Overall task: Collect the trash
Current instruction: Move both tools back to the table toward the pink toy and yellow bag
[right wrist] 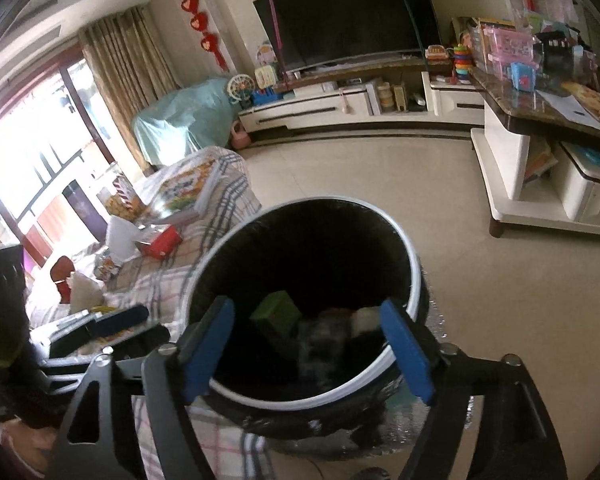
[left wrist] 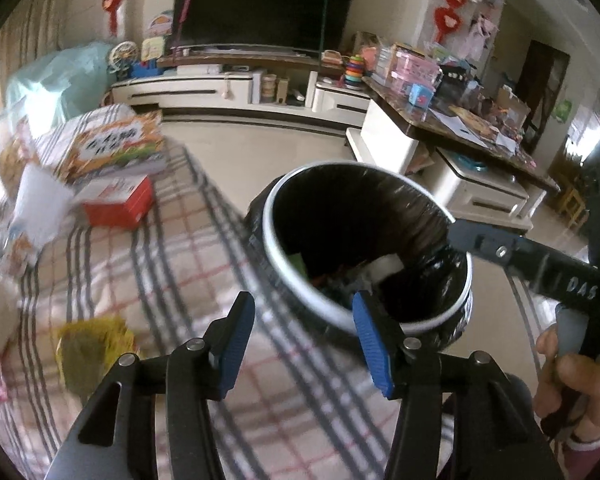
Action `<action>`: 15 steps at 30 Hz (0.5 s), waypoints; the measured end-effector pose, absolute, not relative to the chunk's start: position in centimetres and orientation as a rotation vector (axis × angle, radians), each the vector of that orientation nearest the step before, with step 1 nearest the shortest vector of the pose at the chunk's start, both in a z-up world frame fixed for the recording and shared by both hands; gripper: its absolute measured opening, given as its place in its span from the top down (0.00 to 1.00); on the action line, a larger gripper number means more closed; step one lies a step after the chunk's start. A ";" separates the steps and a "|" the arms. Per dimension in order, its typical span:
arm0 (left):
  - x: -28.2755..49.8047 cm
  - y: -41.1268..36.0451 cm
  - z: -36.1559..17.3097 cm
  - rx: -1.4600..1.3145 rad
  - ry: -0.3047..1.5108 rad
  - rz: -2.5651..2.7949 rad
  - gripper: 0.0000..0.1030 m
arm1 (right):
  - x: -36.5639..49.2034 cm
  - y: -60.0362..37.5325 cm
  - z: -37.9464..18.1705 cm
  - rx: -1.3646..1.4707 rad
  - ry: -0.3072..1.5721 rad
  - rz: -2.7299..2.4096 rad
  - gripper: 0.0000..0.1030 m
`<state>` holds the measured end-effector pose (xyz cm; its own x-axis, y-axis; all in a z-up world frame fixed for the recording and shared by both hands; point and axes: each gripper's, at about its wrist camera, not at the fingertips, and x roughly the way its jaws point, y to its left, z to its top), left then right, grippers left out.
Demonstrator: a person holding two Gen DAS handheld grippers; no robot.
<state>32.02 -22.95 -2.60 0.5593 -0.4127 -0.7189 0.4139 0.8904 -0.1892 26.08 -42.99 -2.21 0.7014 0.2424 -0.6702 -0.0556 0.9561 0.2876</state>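
Note:
A round trash bin [left wrist: 452,312] with a white rim and black liner stands on the floor beside a plaid-covered sofa [left wrist: 188,248]; it also shows in the right wrist view [right wrist: 416,280]. Inside lie a green box [right wrist: 278,312] and other trash. My left gripper [left wrist: 304,344] is open and empty, over the sofa edge next to the bin. My right gripper [right wrist: 308,344] is open and empty, just above the bin's mouth; its finger [left wrist: 500,248] reaches over the bin rim in the left view. A yellow-green wrapper [left wrist: 94,348] lies on the sofa, left of my left gripper.
On the sofa lie a red box [left wrist: 120,204], a white tissue [left wrist: 40,208], a picture book [left wrist: 116,148] and snack packets. A cluttered coffee table [left wrist: 460,128] stands right of the bin. A TV cabinet [left wrist: 236,92] with a TV is at the far wall.

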 end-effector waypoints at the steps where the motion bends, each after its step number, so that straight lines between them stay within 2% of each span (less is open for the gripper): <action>1: 31.6 -22.2 -3.0 -0.011 0.856 -0.479 0.50 | 25.8 -42.7 -2.1 0.265 0.769 0.173 0.21; 5: 29.9 -20.1 -3.5 -0.042 0.869 -0.446 0.50 | 24.9 -41.4 -2.1 0.283 0.748 0.192 0.15; 15: 26.3 -14.2 -3.7 -0.134 0.858 -0.344 0.49 | 23.4 -37.3 -2.8 0.266 0.771 0.245 0.13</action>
<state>26.29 -14.22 -3.66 0.6029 -0.3491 -0.7174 0.2426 0.9368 -0.2520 23.44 -37.29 -2.80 0.6921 0.3128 -0.6505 -0.1202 0.9386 0.3235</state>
